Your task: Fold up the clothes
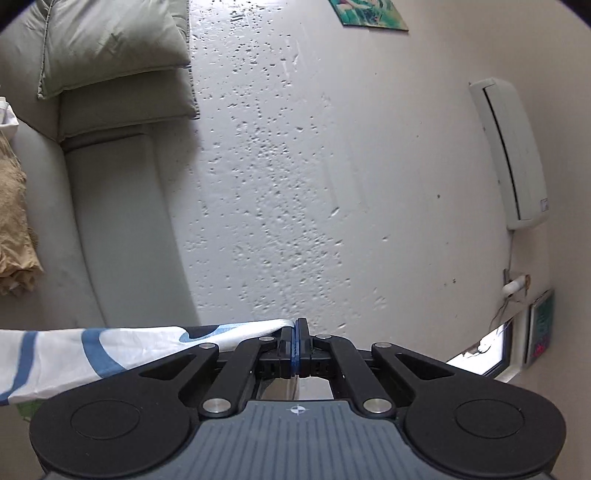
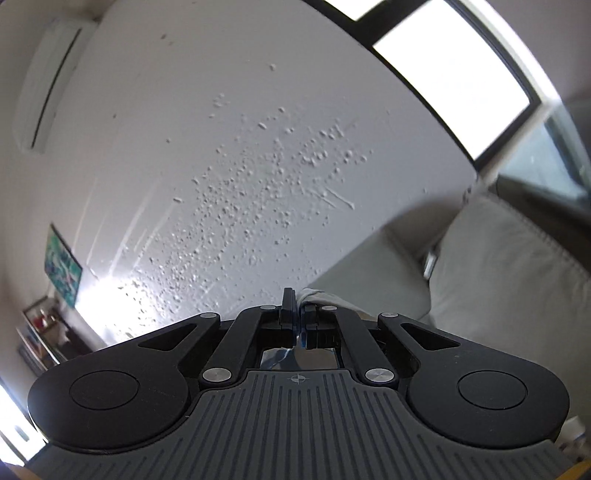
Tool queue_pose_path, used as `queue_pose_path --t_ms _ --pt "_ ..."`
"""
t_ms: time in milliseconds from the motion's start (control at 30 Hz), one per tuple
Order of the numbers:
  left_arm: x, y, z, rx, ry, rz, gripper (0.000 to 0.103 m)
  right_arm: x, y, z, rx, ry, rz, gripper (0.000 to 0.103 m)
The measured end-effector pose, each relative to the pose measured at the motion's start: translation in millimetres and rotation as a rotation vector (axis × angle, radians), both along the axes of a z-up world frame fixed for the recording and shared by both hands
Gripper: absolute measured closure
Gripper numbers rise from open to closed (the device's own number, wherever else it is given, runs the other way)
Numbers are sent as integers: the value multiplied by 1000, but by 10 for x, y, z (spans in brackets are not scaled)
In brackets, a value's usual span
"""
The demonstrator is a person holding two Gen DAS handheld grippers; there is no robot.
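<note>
A white garment with blue curved stripes [image 1: 110, 350] stretches off to the left from my left gripper [image 1: 296, 325], whose jaws are shut on its edge. The cloth hangs in the air in front of a blistered white wall. My right gripper [image 2: 296, 299] is also shut, and a small fold of white cloth [image 2: 314, 293] bunches at its tip on the right side. The rest of that cloth is hidden behind the gripper body. Both grippers point about level at the wall.
A pale grey sofa [image 1: 110, 221] with cushions [image 1: 107, 40] stands against the wall; a tan cloth [image 1: 14, 221] lies on it. An air conditioner [image 1: 513, 155] and a picture [image 1: 369, 13] hang on the wall. A window [image 2: 454, 77] is at upper right.
</note>
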State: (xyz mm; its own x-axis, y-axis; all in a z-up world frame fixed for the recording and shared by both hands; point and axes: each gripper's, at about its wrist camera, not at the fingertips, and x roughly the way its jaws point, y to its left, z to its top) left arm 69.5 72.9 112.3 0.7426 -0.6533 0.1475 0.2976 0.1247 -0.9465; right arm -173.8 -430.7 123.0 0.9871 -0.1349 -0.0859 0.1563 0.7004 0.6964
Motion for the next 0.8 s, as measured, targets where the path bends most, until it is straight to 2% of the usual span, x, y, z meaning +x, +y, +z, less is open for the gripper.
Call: queue_pose_path --t_ms 67,167,333,500,600,633,700,800 --pt "45 49 -110 0 20 10 103 -46 54 19 -10 -18 10 101" --pt "146 142 -252 -5 51 2 103 -122 8 -7 57 -35 30 101" --pt "137 216 -262 35 43 -10 103 -111 -127 -32 193 -45 100 101" --pt "193 220 -280 77 25 -5 103 -34 -109 -25 188 -40 121 101" --pt "273 143 -277 173 4 -20 103 44 -110 -6 172 -31 124 101" --pt "328 97 -270 227 11 -27 103 84 -122 -3 163 -21 122 101" --pt "493 -3 -302 307 68 -44 103 209 -121 12 105 56 122 101" --pt "716 -184 -385 402 130 -48 103 560 -155 -64 36 235 151 101"
